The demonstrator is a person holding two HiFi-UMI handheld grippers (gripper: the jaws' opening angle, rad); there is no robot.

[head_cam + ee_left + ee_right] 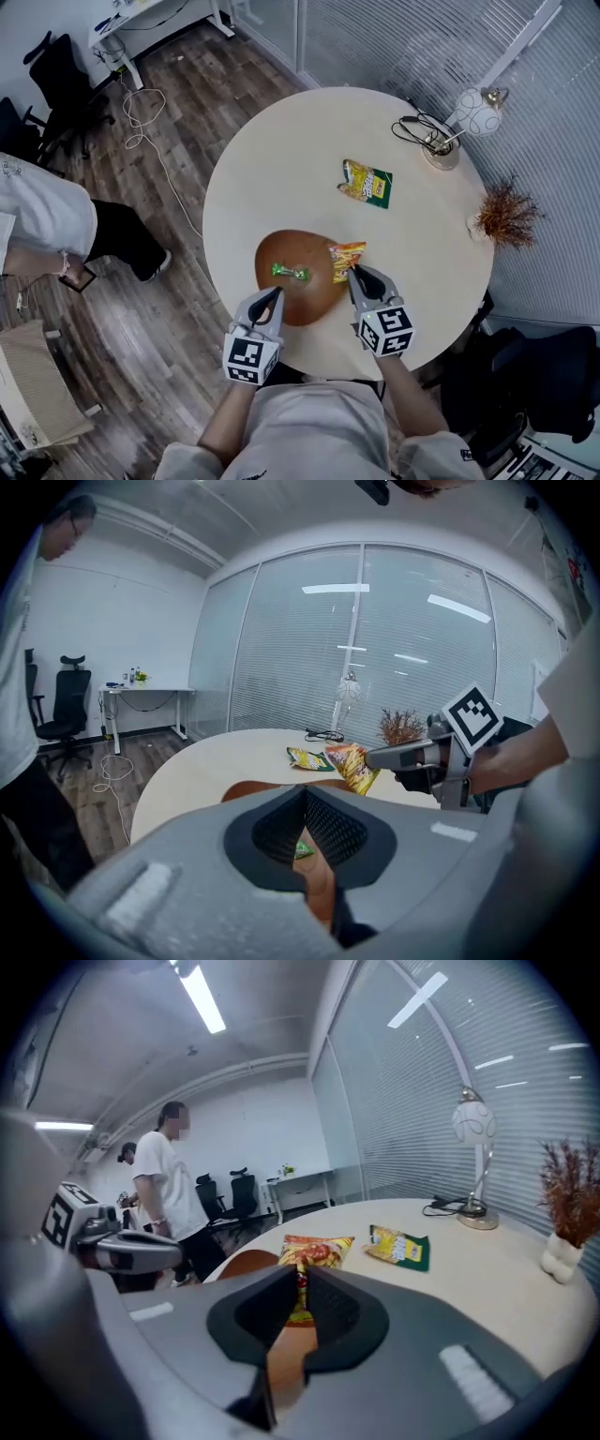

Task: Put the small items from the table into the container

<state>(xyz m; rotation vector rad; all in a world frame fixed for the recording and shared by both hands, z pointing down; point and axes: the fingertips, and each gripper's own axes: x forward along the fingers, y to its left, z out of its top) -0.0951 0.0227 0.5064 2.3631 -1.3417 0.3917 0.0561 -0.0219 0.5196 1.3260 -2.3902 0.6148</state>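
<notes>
A brown bowl (314, 298) sits at the near side of the round table (281, 159); a green candy (289, 272) lies inside it. My right gripper (356, 275) is shut on an orange snack packet (346, 258), held over the bowl's right rim. From the right gripper view the orange snack packet (314, 1251) sticks out past the jaws. My left gripper (273, 296) hovers at the bowl's near-left edge, jaws together, holding nothing. A yellow-green packet (366, 182) lies further out on the table. The left gripper view shows the right gripper (370, 758) carrying the orange snack packet (356, 766).
A white lamp (473, 114) with a black cable and a dried plant (506, 216) stand at the table's far right edge. A person (42, 220) stands on the wooden floor to the left. Office chairs and a desk are beyond.
</notes>
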